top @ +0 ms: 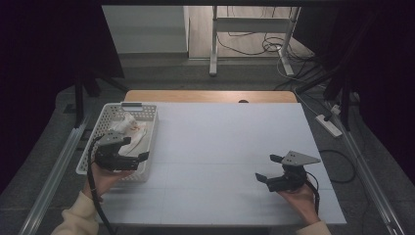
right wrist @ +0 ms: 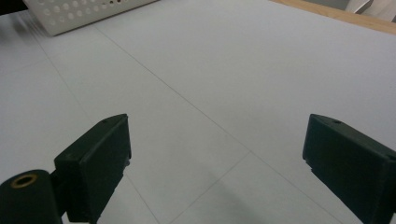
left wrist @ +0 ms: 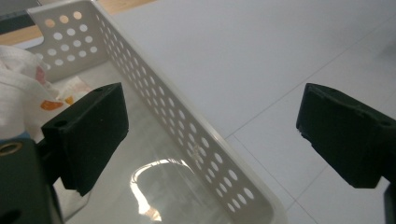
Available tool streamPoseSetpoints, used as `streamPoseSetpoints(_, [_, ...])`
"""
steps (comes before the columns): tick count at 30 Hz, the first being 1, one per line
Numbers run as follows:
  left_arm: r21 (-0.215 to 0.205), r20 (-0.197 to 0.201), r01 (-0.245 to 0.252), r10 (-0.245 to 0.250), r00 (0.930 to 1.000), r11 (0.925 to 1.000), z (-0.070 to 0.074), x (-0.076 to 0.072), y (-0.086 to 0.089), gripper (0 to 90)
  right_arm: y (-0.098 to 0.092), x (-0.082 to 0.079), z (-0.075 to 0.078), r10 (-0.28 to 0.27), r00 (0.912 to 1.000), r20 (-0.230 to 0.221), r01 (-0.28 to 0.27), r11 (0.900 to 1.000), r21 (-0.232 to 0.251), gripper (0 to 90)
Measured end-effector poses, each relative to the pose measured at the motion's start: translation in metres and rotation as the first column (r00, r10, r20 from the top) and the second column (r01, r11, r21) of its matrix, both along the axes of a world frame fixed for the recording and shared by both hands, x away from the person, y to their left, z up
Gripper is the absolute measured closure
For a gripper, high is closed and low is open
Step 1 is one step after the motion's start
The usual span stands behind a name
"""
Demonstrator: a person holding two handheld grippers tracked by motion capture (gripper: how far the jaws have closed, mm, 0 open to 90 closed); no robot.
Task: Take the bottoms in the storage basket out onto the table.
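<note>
1. High view: the left tongs (top: pixel 136 148) hang wide open and empty over the white basket (top: pixel 105 117), which stands at the left edge of the worktop (top: pixel 230 147) and holds a white cloth (top: pixel 131 128).
2. Left gripper view: its jaws straddle the basket wall.
3. Right gripper view: the right tongs (right wrist: pixel 215 158) are wide open, empty, above the bare worktop.

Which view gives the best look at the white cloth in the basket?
The high view: the cloth lies bunched in the basket's far half. The left gripper view catches just its edge beside the basket wall; the right gripper view has a basket corner.
</note>
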State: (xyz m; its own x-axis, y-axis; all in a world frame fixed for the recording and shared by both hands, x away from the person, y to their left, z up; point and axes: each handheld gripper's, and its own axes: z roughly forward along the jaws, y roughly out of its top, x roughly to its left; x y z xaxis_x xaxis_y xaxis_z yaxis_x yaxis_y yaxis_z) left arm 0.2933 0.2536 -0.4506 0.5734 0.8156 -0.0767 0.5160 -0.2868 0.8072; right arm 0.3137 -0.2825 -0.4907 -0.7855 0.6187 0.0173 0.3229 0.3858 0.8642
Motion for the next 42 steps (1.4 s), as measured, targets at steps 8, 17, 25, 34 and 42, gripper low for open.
streamPoseSetpoints(8, [0.005,0.009,-0.001,0.001,1.0000,1.0000,0.004,0.010,0.000,8.8,0.000,0.002,-0.001,-0.008,1.0000,-0.005,0.008,1.000,-0.005,8.1])
streamPoseSetpoints(17, [0.001,0.012,-0.018,0.017,0.9998,0.9998,0.007,0.020,0.005,8.7,0.000,0.003,-0.002,-0.014,0.9998,-0.011,0.014,1.000,-0.008,8.0])
streamPoseSetpoints(25, [0.005,0.022,-0.023,0.023,0.9995,0.9997,0.011,0.024,0.008,8.7,0.000,0.003,-0.003,-0.015,0.9999,-0.009,0.015,1.000,-0.011,8.0])
streamPoseSetpoints(34, [0.009,0.010,-0.032,0.032,0.9994,0.9995,0.010,0.034,0.010,8.8,0.001,0.003,-0.004,-0.013,0.9998,-0.015,0.013,1.000,-0.015,8.0])
streamPoseSetpoints(42, [0.005,-0.003,-0.055,0.055,0.9985,0.9985,0.010,0.043,0.016,9.6,0.001,0.003,-0.004,-0.011,0.9998,-0.017,0.011,1.000,-0.018,8.0])
